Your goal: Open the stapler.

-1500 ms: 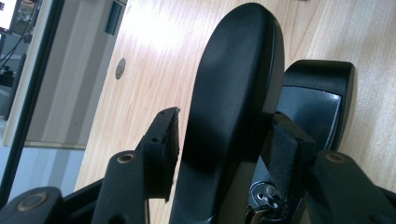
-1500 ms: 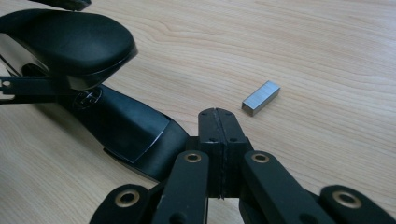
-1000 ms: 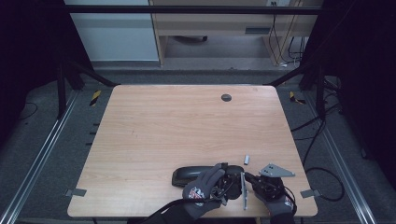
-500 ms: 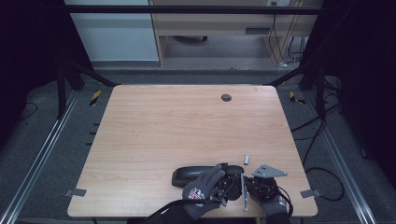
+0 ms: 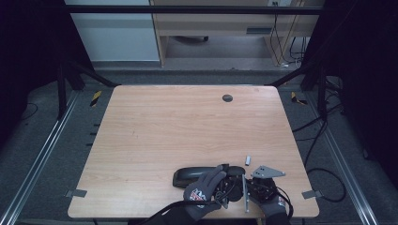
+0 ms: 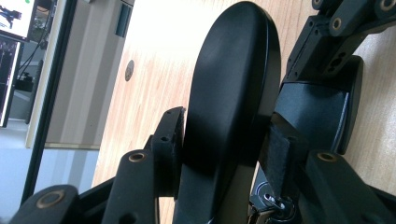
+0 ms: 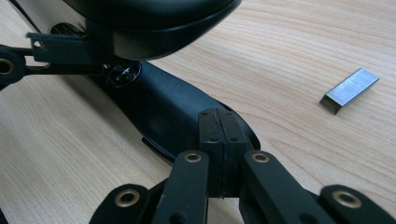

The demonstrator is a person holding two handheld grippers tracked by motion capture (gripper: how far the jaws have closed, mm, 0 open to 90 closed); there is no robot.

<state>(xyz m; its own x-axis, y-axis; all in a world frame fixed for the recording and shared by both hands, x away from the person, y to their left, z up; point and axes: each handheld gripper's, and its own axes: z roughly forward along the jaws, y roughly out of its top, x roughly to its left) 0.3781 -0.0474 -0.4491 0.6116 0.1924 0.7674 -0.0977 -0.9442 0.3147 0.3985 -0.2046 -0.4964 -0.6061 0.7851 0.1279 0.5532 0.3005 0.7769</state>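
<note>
A black stapler (image 5: 187, 176) lies near the table's front edge with its top arm (image 6: 233, 84) swung up off its base (image 7: 163, 102). My left gripper (image 6: 224, 140) is shut on that raised arm, one pad on each side of it. In the high view a gloved hand covers the left gripper (image 5: 228, 177). My right gripper (image 7: 218, 122) is shut with nothing between its jaws, and its tips rest on the stapler's base. A grey plate (image 5: 267, 172) tops the right gripper. A short strip of staples (image 7: 350, 89) lies on the wood just beyond.
The wooden table (image 5: 187, 126) has a round cable hole (image 5: 227, 98) near its far edge. The staple strip (image 5: 248, 160) sits just behind both hands. Metal rails run along the floor on both sides, and cables trail at the right.
The right gripper with its grey plate has edged a little left, toward the stapler. The left hand and the stapler stay where they were.
</note>
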